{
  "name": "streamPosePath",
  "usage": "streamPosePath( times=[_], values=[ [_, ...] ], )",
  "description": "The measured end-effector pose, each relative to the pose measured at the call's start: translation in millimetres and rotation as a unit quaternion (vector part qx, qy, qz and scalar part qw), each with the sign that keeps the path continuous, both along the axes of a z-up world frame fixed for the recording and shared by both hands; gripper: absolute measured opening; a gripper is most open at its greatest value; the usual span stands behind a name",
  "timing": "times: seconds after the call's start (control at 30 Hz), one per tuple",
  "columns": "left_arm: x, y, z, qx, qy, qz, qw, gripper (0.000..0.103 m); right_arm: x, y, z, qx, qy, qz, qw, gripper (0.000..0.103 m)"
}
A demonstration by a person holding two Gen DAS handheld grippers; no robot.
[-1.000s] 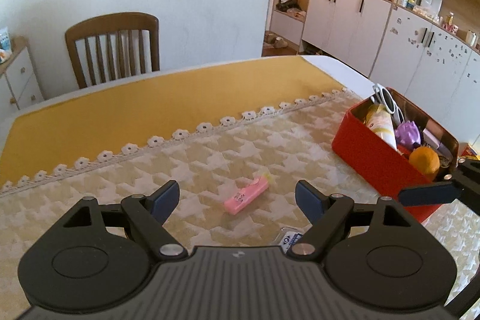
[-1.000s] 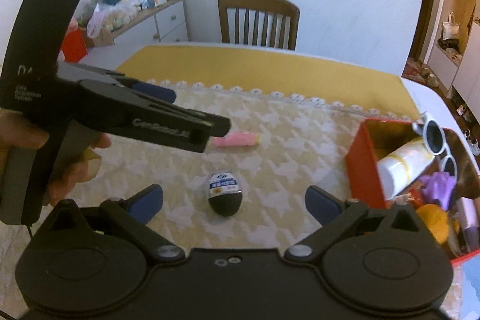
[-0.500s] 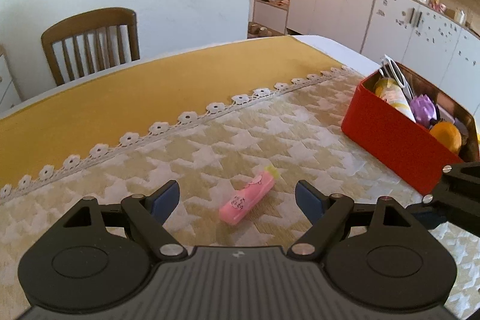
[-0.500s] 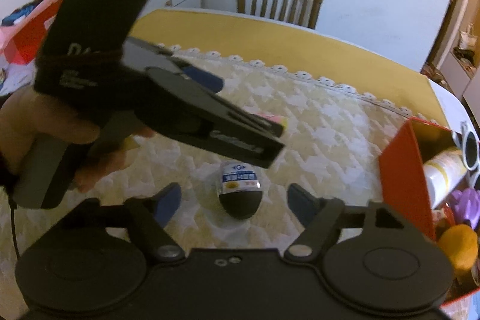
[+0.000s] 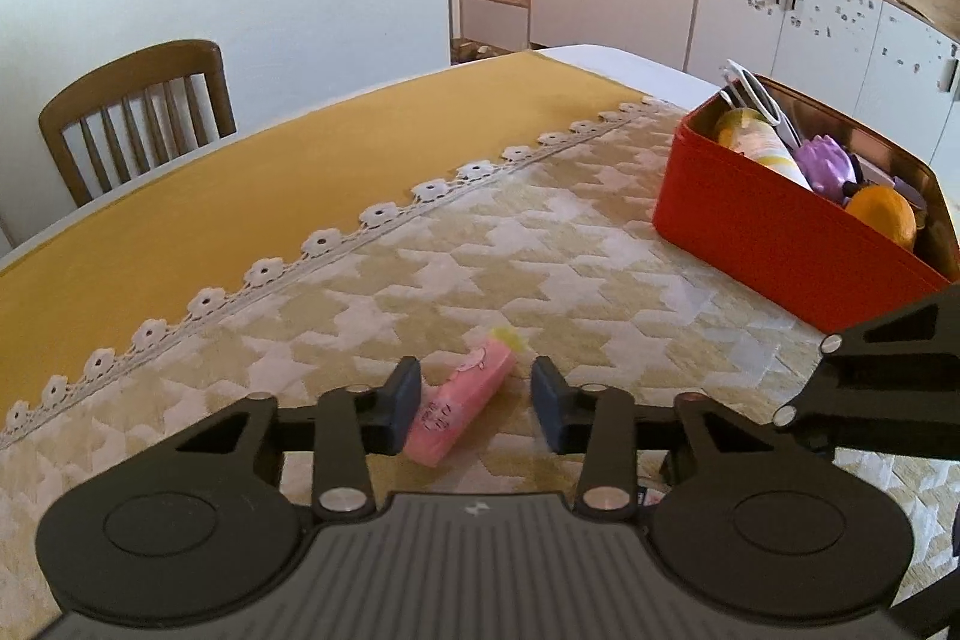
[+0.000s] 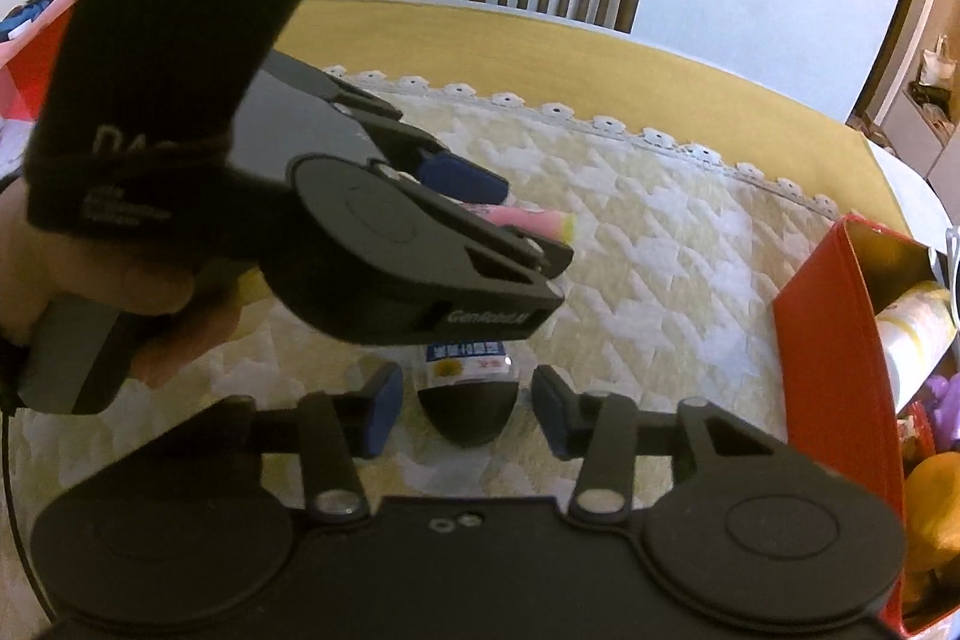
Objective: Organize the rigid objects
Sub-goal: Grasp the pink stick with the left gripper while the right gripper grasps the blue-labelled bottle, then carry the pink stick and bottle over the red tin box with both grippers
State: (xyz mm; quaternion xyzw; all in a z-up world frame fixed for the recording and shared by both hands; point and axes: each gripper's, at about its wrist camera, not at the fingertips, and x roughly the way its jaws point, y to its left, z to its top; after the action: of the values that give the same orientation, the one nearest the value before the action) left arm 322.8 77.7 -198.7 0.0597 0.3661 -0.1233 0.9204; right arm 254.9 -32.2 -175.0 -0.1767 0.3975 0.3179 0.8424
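Both grippers are closing at once! The left gripper (image 5: 474, 403) narrows its jaws around the pink highlighter (image 5: 462, 409) lying on the tablecloth (image 5: 540, 250), one pad touching, the other apart. The right gripper (image 6: 459, 403) closes around the black egg-shaped thing (image 6: 468, 400), gaps on both sides. The red box (image 5: 768, 226) already holds sunglasses, a bottle, an orange; these two look like the last items left out.

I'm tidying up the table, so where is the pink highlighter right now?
The pink highlighter lies on the patterned cloth between the closing jaws of the left gripper, touching its left pad but not yet clamped, well short of the red box on the right.
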Motion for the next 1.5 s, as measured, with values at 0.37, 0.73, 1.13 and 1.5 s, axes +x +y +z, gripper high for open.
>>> streamPosePath(
  times=[0.37,0.73,1.13,1.5],
  values=[
    [-5,-5,3,0.003,0.005,0.022,0.9997,0.016,-6,-4,3,-0.007,-0.010,-0.016,1.000,0.037],
    [-21,-10,23,-0.019,0.014,0.038,0.9990,0.016,-17,-37,25,0.008,-0.012,-0.071,0.997,0.037],
    [-47,-29,68,-0.041,0.007,0.040,0.9983,0.016,-41,-87,81,0.039,-0.040,-0.105,0.993,0.037],
    [-71,-65,109,-0.059,0.009,0.034,0.9976,0.016,-42,-148,109,0.057,-0.073,-0.137,0.986,0.037]
  ],
)
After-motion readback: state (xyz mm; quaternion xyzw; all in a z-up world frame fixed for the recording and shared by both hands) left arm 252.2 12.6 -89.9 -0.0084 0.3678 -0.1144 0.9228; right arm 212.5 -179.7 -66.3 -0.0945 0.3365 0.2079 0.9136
